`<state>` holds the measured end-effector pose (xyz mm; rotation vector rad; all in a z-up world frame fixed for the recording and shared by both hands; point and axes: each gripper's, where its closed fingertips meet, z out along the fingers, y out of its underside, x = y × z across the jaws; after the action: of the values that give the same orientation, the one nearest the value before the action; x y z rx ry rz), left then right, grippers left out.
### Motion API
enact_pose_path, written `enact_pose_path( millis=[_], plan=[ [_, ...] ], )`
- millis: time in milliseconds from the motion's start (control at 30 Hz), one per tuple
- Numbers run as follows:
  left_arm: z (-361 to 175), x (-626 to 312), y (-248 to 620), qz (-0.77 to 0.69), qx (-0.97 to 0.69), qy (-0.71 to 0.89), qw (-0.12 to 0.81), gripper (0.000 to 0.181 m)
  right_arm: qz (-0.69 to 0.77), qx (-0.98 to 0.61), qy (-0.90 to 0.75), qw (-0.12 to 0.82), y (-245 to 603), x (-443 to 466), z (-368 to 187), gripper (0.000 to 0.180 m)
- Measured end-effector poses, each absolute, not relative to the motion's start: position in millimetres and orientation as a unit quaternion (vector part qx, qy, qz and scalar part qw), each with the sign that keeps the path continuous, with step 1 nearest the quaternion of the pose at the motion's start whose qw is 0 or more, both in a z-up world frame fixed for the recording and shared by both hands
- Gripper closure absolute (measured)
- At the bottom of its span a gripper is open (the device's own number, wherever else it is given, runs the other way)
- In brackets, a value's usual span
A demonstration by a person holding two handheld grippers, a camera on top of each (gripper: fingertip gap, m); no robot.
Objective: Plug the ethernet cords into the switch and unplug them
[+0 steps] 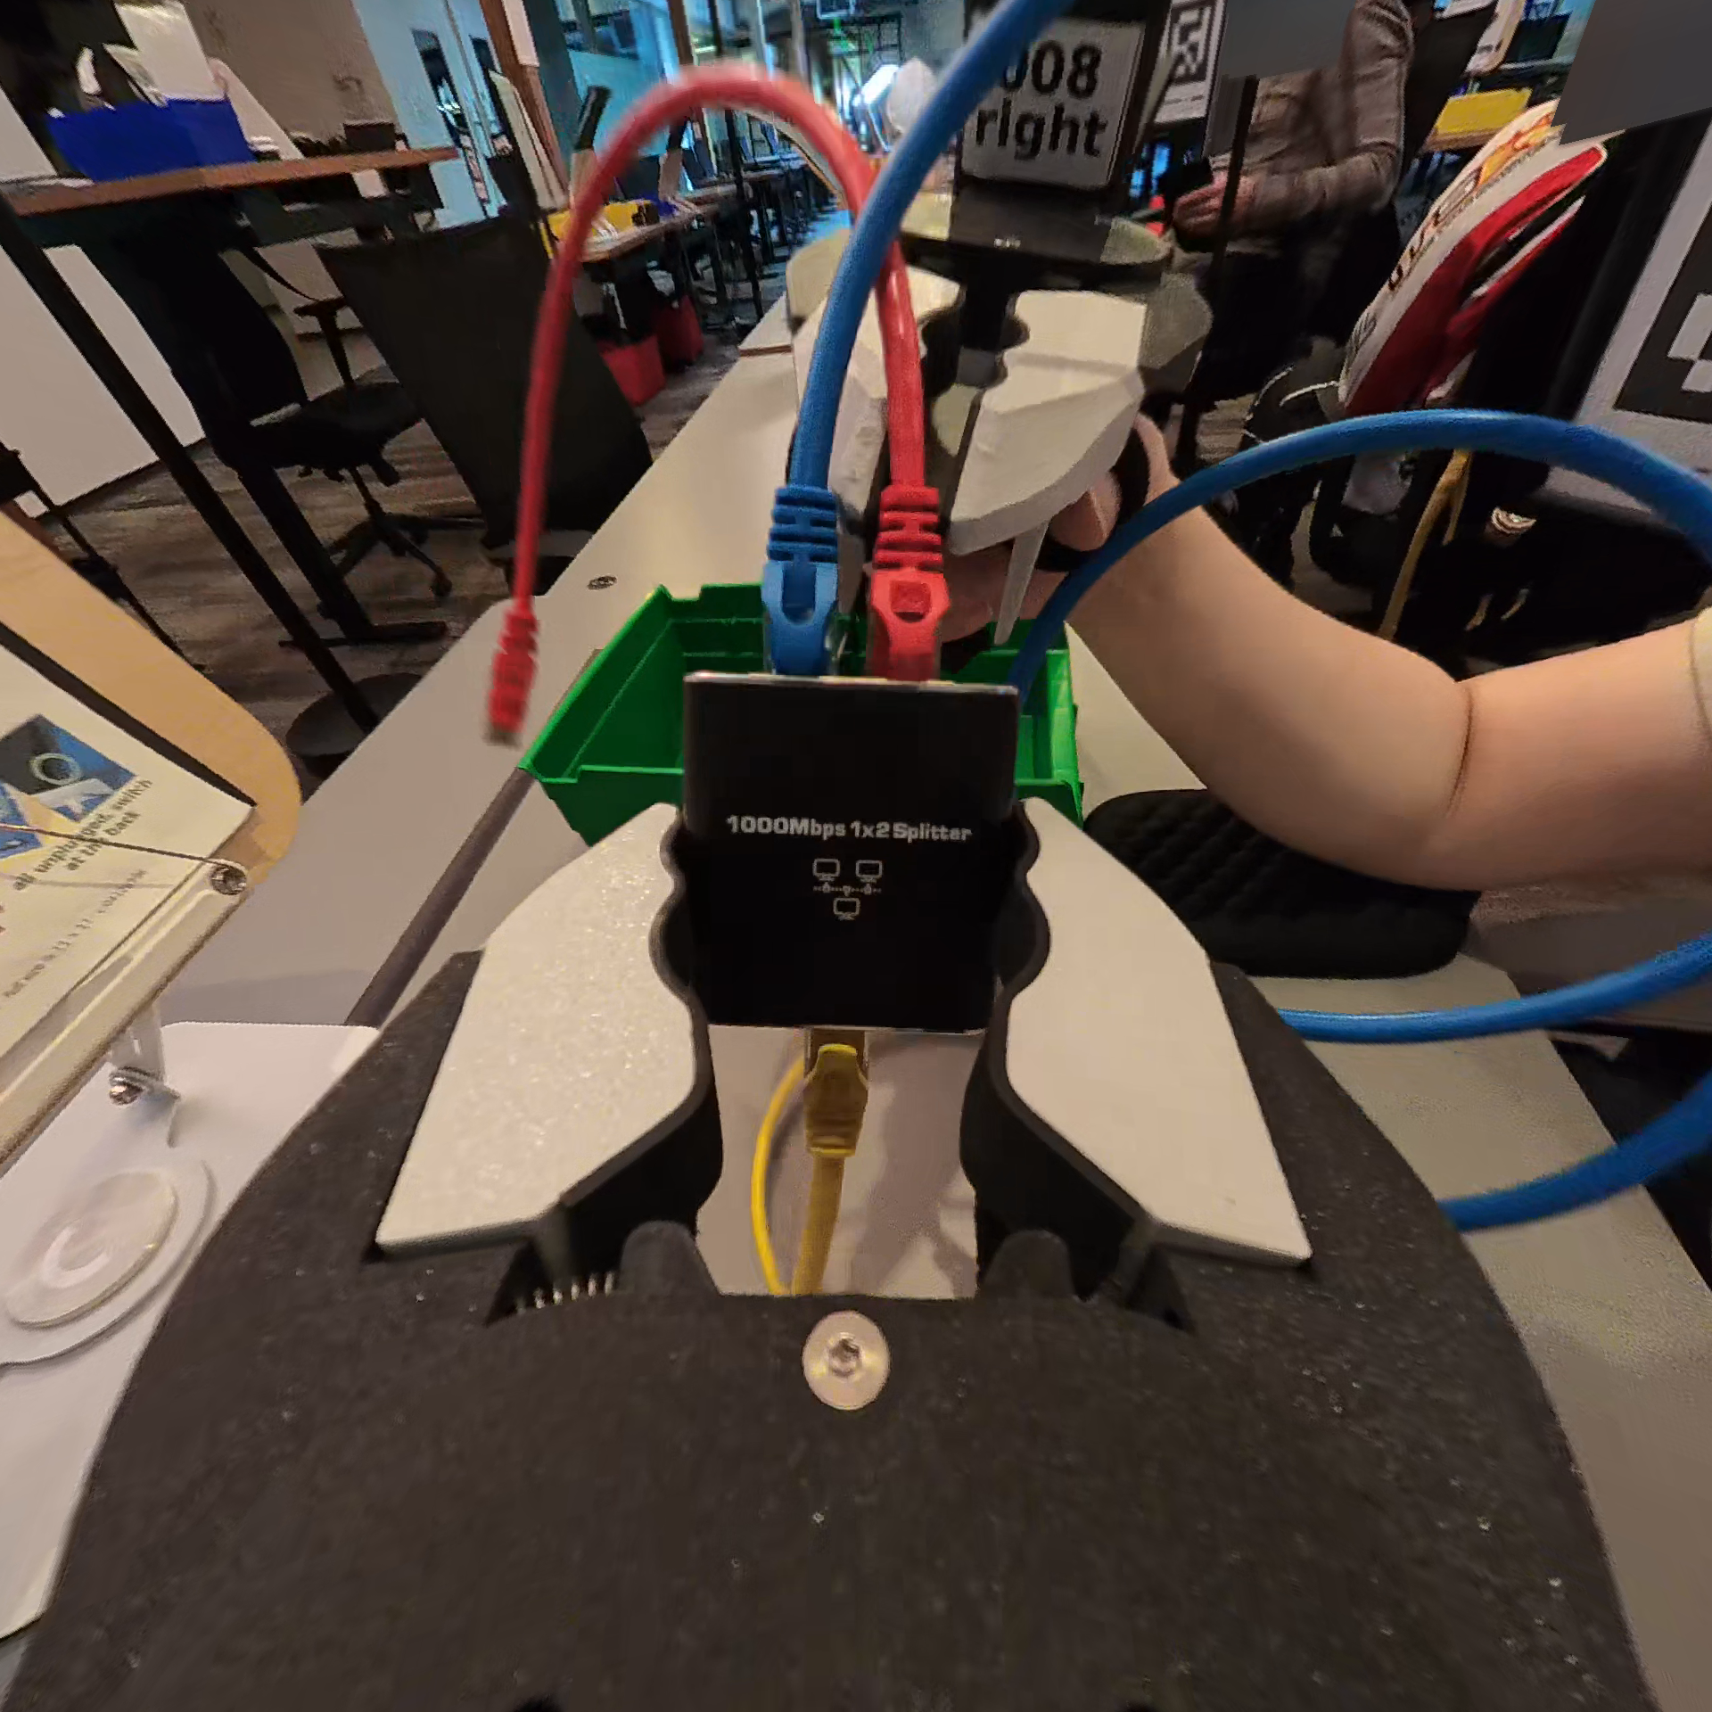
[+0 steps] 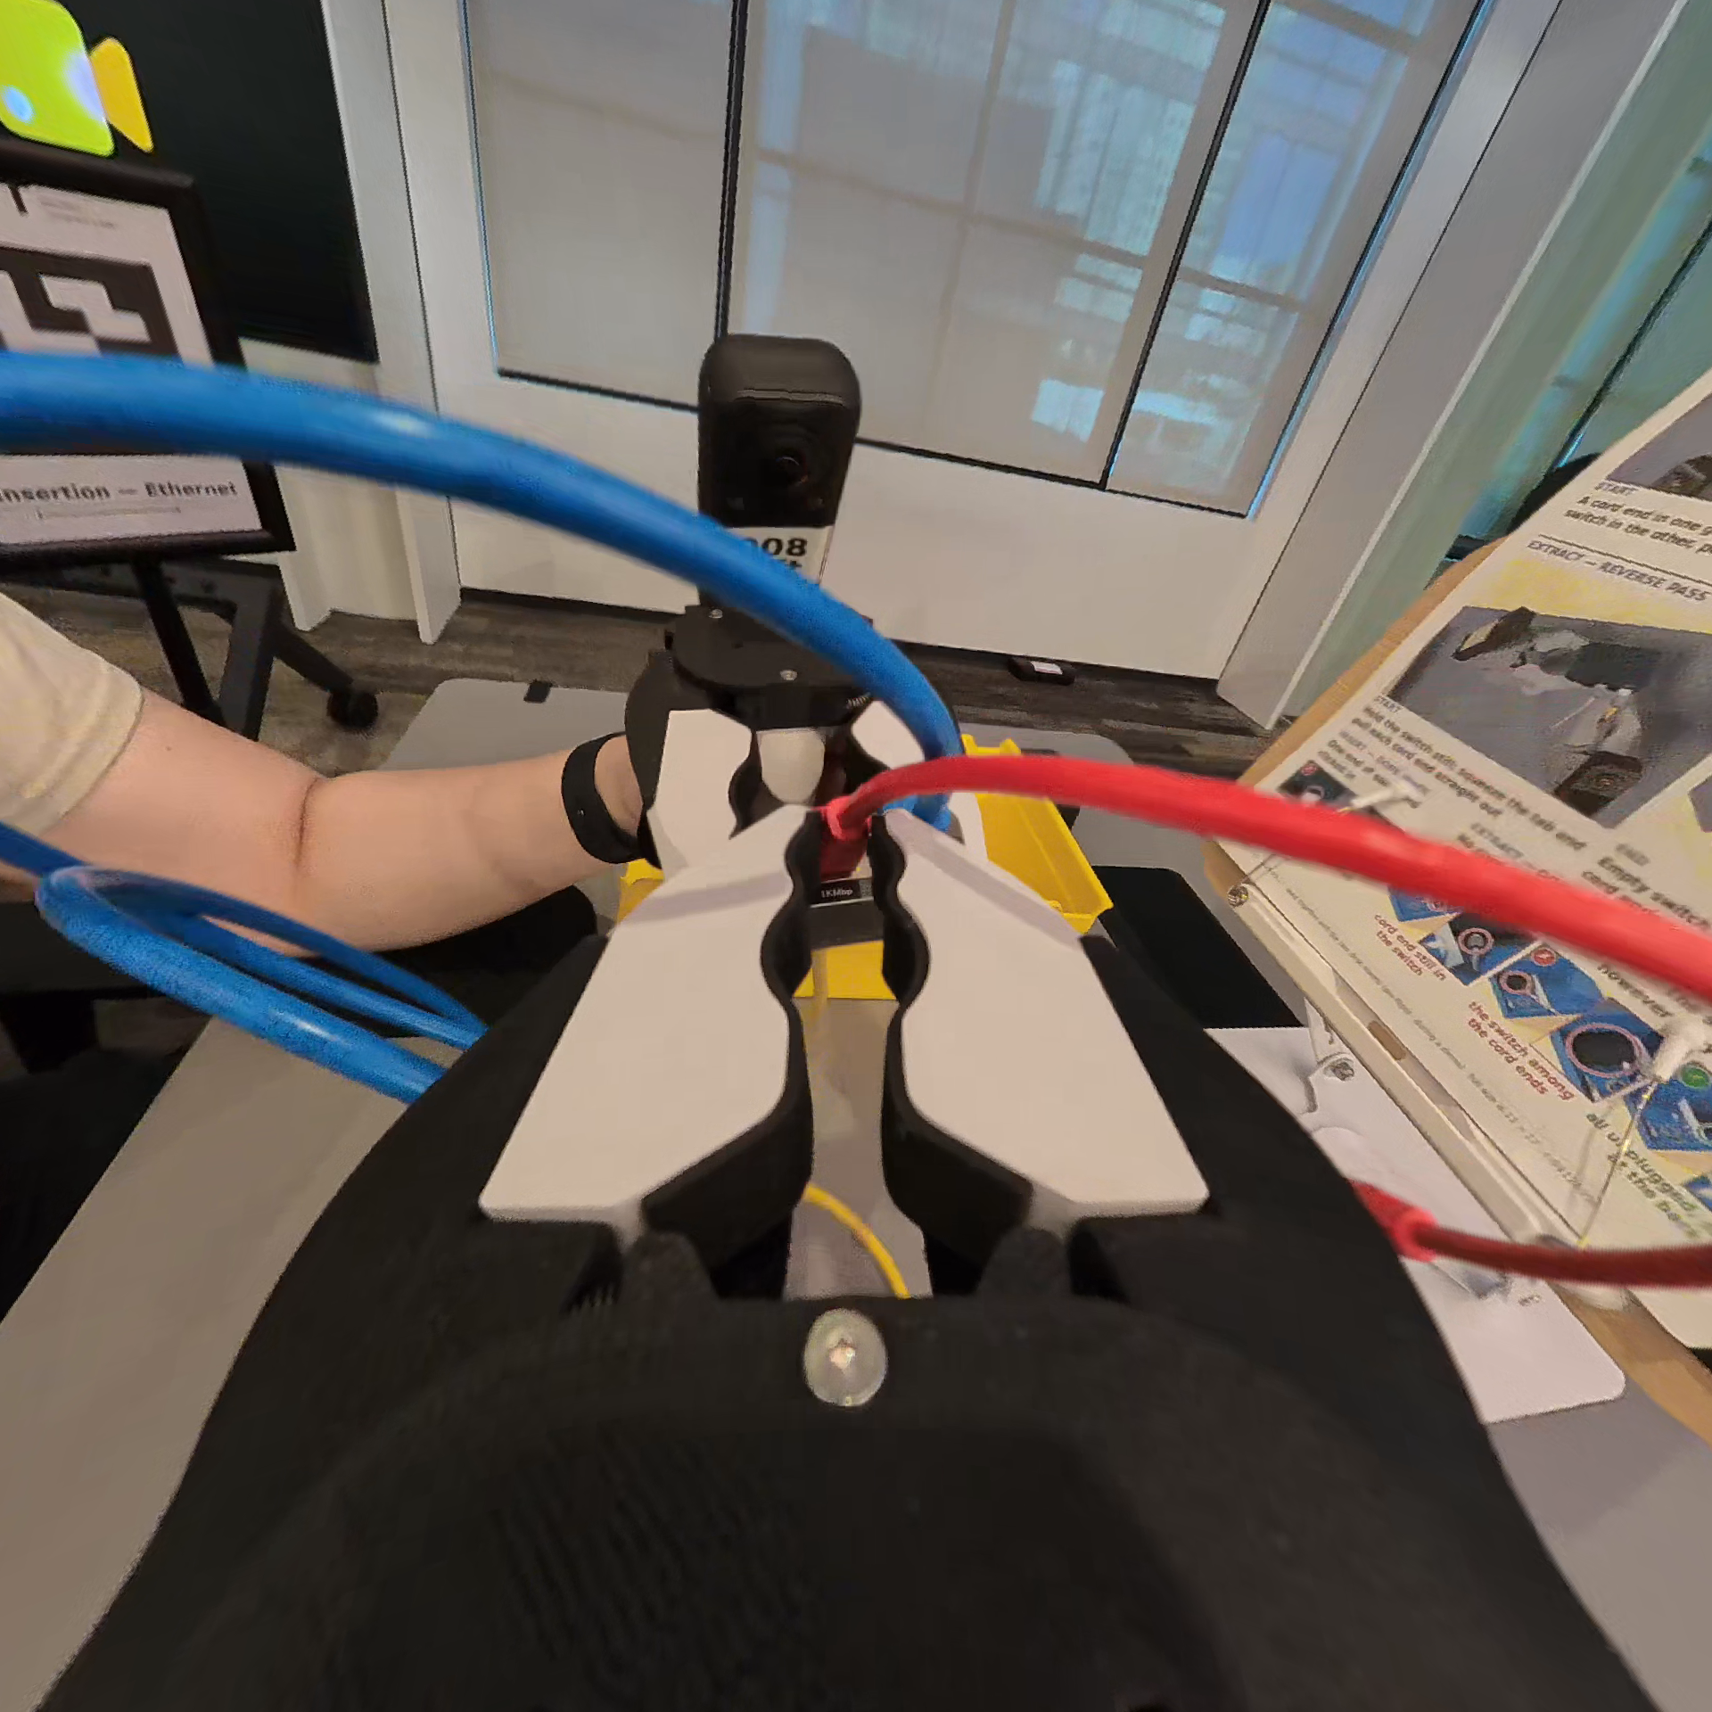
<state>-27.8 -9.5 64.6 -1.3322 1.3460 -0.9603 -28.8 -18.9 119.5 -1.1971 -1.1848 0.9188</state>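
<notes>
Switch (image 1: 848, 852), a small rigid black box, looks light and is best held by its flat sides, as the left gripper (image 1: 848, 912) does, jaws narrowed onto it. Blue cord (image 1: 799, 593) and red cord (image 1: 910, 593), soft and springy, sit plugged into the switch's far edge; the yellow cord (image 1: 831, 1112) enters its near edge. Beyond the switch, the right gripper (image 2: 838, 857) has its jaws narrowed around the red plug, the stiff part to pinch, though contact is unclear

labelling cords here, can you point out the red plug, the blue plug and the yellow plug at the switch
red plug (image 1: 910, 593), left wrist view, on its boot at the switch's far end
blue plug (image 1: 799, 593), left wrist view, on its boot
yellow plug (image 1: 834, 1102), left wrist view, on its body
</notes>
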Motion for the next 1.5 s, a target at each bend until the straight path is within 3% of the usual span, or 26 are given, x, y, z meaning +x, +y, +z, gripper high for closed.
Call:
enact_pose_path(
  millis=[167,333,467,633,733,800,900,1033,1133,1300,1500],
  plan=[
    [75.2,-33.7,-6.1,-0.378,-0.561,0.539,0.502,0.119,0.441,-0.536,-0.476,0.54,-12.7,-20.0,117.6,0.17],
    [85.8,-42.4,-4.2,-0.347,-0.554,0.537,0.533,0.119,0.387,-0.591,-0.463,0.536,4.9,7.0,106.5,0.171],
    [87.2,-50.2,3.3,-0.282,-0.571,0.538,0.552,0.119,0.259,-0.633,-0.436,0.585,26.2,49.5,109.9,0.171],
    [76.9,-48.1,14.3,-0.22,-0.6,0.537,0.55,0.119,0.045,-0.585,-0.401,0.703,-1.4,95.7,169.8,0.168],
    [69.9,-42.2,19.6,-0.224,-0.611,0.528,0.545,0.118,0.053,-0.507,-0.464,0.724,-52.2,60.5,189.2,0.168],
    [63.3,-39.6,20.6,-0.22,-0.619,0.533,0.534,0.119,0.065,-0.446,-0.546,0.706,-75.6,21.5,178.6,0.157],
    [54.2,-37.3,18.9,-0.225,-0.635,0.539,0.506,0.119,-0.051,-0.383,-0.632,0.672,-56.9,-14.0,136.8,0.145],
    [41.3,-38.1,13.8,-0.248,-0.648,0.555,0.459,0.119,-0.222,-0.37,-0.685,0.587,-7.8,-24.6,80.2,0.139],
    [35.3,-41.3,9.1,-0.262,-0.652,0.567,0.43,0.119,-0.228,-0.348,-0.7,0.58,-6.3,-40.5,68.1,0.134],
    [26.5,-44.0,-1.8,-0.277,-0.655,0.588,0.387,0.118,-0.273,-0.315,-0.718,0.557,-3.2,-56.5,52.5,0.135],
    [24.3,-42.6,-17.5,-0.318,-0.649,0.599,0.345,0.119,-0.281,-0.306,-0.734,0.537,-2.0,-61.3,40.0,0.15]
  ],
)
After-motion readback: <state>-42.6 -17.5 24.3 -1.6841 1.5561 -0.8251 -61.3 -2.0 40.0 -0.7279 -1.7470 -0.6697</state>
